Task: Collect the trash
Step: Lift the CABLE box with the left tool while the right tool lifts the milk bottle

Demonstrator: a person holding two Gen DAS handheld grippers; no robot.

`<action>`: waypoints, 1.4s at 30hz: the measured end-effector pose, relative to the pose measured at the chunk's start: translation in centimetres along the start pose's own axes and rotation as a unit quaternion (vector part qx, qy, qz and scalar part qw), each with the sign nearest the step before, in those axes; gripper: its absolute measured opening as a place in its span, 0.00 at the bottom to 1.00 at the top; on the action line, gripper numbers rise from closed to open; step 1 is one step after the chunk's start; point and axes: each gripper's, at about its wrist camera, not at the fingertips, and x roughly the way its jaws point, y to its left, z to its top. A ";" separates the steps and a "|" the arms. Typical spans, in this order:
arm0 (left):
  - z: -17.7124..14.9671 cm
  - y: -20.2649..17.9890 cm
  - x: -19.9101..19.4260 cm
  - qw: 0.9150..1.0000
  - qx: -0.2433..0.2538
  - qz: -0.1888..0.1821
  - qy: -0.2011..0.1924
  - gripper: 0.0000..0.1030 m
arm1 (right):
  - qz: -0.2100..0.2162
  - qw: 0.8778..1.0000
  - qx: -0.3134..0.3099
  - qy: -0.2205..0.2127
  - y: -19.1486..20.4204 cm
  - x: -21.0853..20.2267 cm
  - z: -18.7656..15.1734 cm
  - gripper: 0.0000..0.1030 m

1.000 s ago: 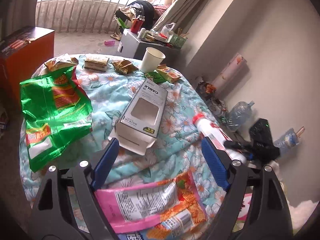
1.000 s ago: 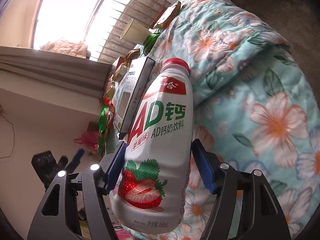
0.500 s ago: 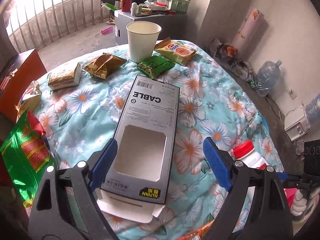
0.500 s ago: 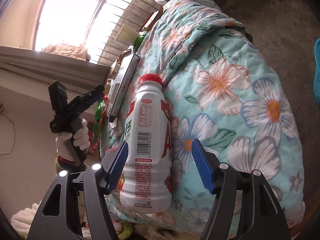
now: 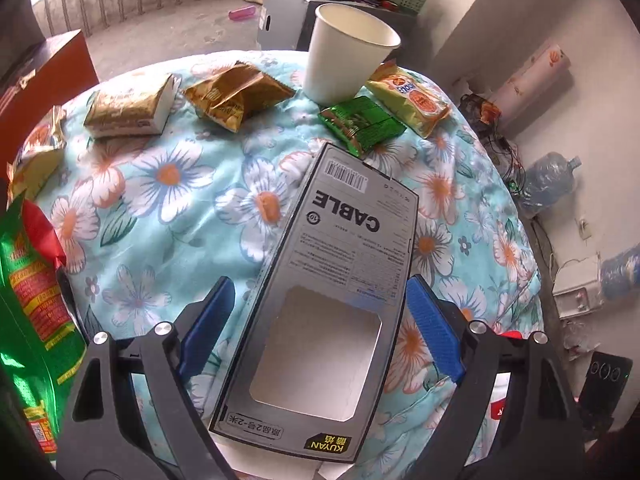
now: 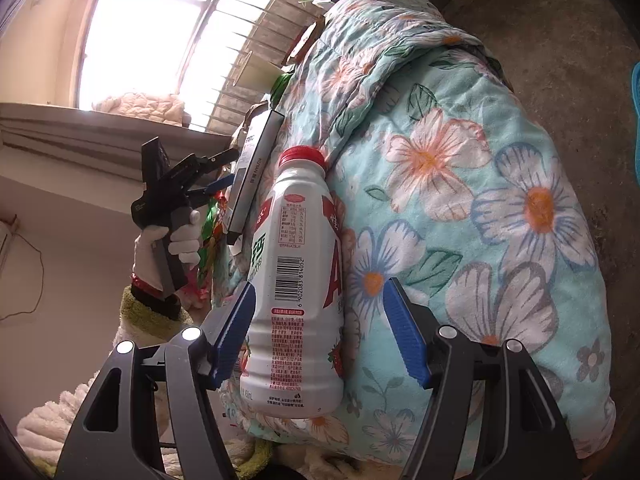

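A grey "CABLE" box [image 5: 340,240] with a cut-out window lies flat on the floral cloth [image 5: 172,216]. My left gripper [image 5: 320,312] hangs over its near end, open. The blue pads stand on either side of the box, with a gap on the left side. A white milk-drink bottle [image 6: 296,280] with a red cap lies at the table's edge, barcode side towards me. My right gripper [image 6: 318,332] is open around its base, with a clear gap at the right pad. The right wrist view also shows the box [image 6: 256,160] edge-on and a gloved hand [image 6: 180,240] holding the left gripper [image 6: 230,168].
Beyond the box stand a white paper cup [image 5: 348,60], a green packet [image 5: 362,126], a yellow packet [image 5: 408,96] and two gold wrappers [image 5: 236,96]. A big green bag [image 5: 24,300] lies at the left edge. A water jug [image 5: 548,180] sits on the floor at right.
My left gripper moved forward over the table and tipped down until the cable box lay between its jaws. The bottle turned from its strawberry label to its barcode side and sits further from the right gripper.
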 end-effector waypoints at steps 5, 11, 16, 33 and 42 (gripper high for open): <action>-2.1 1.6 -0.2 0.996 -0.063 -0.061 0.031 0.81 | -0.001 1.000 0.000 0.000 0.4 -0.2 -0.3 0.63; -4.4 -1.8 -1.7 0.999 0.002 -0.043 0.024 0.82 | -0.005 1.000 -0.003 0.004 0.9 0.0 -0.7 0.63; -4.8 -3.8 -0.5 0.998 0.051 0.029 0.026 0.84 | -0.008 1.000 -0.003 0.004 1.5 0.4 -0.8 0.63; -5.1 -5.1 1.7 0.990 0.100 0.093 0.024 0.84 | -0.045 0.998 -0.042 0.001 4.8 3.1 2.3 0.63; -5.3 -5.1 1.3 0.990 0.107 0.094 0.016 0.78 | -0.130 0.985 -0.107 0.032 7.0 7.5 3.6 0.63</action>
